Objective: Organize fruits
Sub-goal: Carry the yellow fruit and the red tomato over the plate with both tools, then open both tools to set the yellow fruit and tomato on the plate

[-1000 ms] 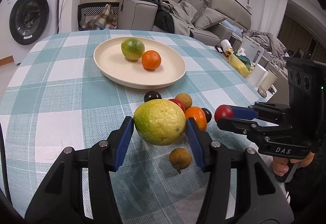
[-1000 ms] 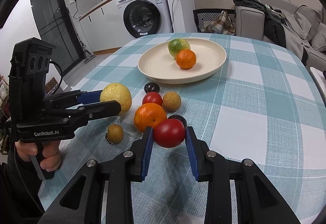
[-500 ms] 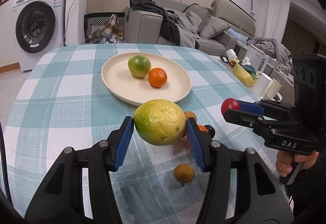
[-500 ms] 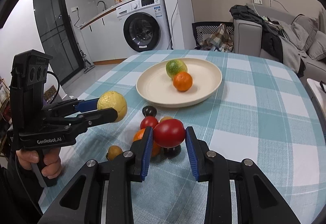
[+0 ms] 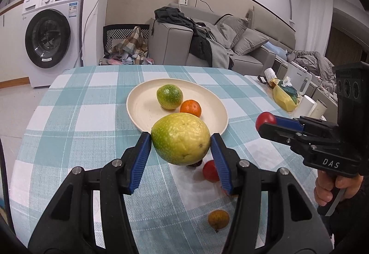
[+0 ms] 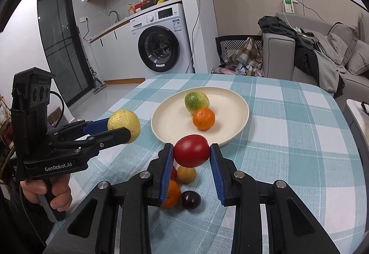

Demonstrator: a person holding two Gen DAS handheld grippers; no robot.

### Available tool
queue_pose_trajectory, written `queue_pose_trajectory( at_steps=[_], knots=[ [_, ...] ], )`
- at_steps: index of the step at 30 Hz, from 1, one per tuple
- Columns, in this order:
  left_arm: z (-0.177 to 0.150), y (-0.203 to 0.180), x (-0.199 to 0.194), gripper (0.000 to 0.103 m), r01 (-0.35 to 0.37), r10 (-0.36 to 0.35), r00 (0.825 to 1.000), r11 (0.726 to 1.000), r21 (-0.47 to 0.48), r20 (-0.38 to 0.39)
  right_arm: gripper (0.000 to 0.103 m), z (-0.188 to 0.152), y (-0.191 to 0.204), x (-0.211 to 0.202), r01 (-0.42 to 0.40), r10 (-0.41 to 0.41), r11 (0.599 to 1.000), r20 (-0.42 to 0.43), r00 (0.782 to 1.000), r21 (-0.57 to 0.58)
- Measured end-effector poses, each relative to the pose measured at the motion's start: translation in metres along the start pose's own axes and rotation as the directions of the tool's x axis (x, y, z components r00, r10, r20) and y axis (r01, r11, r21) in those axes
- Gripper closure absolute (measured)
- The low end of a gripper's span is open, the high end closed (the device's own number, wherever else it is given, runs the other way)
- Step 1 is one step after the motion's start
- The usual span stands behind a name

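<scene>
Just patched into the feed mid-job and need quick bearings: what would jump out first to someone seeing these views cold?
Both grippers carry fruit in the air: the left gripper has its jaws clamped on a big yellow-green citrus, the right gripper on a red tomato. Just beyond them a cream plate on the checked tablecloth holds a green citrus touching a small orange.

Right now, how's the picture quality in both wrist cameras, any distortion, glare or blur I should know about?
Left wrist view: strong fisheye bending with dark corners; the yellow-green fruit in the left gripper is sharp and casts a soft shadow on the tablecloth. Right wrist view: same curvature; the red tomato in the right gripper shows a mild sheen; the plate is evenly lit, without harsh glare.
</scene>
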State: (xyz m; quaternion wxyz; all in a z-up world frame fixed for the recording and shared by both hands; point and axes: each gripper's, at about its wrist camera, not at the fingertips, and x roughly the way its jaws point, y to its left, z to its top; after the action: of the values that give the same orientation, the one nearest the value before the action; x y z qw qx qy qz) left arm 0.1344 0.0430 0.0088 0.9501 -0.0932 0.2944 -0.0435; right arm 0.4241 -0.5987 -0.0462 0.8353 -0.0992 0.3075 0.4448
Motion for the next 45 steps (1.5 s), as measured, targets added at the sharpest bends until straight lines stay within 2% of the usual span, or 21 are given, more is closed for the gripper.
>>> queue_pose_trajectory(
  at_steps=[18,20,22,23,26,30,41,43,45],
  knots=[
    [0.02,0.003,0.034,0.053,-0.036,0.036,0.999,0.999,0.009,-0.003,0.07,0.021,-0.007,0.022,-0.003,0.003,1.0,0.017,1.0,0.012],
    [0.021,0.004,0.04,0.055,-0.035,0.035,0.999,0.999,0.013,-0.006,0.07,0.022,-0.008,0.027,-0.003,0.003,1.0,0.015,1.0,0.015],
    [0.021,0.004,0.048,0.069,-0.033,0.034,0.999,0.999,0.019,-0.016,0.07,0.022,-0.009,0.031,-0.003,0.003,1.0,0.013,1.0,0.017],
    [0.021,0.004,0.053,0.071,-0.022,0.023,0.999,0.999,0.023,-0.03,0.07,0.022,-0.01,0.034,-0.004,0.004,1.0,0.01,1.0,0.02],
    [0.019,0.002,0.075,0.071,-0.056,0.061,0.995,0.997,0.058,-0.084,0.07,0.022,-0.014,0.044,-0.004,0.004,1.0,-0.002,1.0,0.028],
    [0.012,0.005,0.089,0.072,-0.047,0.053,0.992,0.997,0.054,-0.115,0.07,0.02,-0.018,0.058,0.006,-0.004,0.999,-0.026,1.0,0.039],
    [0.013,0.014,0.087,0.07,-0.036,0.037,0.994,0.999,0.014,-0.107,0.069,0.016,-0.024,0.07,0.015,-0.012,0.999,-0.055,0.998,0.051],
    [0.012,0.014,0.086,0.064,-0.035,0.036,0.993,0.999,0.015,-0.115,0.062,0.016,-0.024,0.069,0.025,-0.022,0.998,-0.052,0.998,0.053],
    [0.011,0.014,0.084,0.052,-0.029,0.031,0.992,0.999,0.016,-0.119,0.059,0.016,-0.024,0.068,0.025,-0.022,0.998,-0.053,0.998,0.054]
  ],
)
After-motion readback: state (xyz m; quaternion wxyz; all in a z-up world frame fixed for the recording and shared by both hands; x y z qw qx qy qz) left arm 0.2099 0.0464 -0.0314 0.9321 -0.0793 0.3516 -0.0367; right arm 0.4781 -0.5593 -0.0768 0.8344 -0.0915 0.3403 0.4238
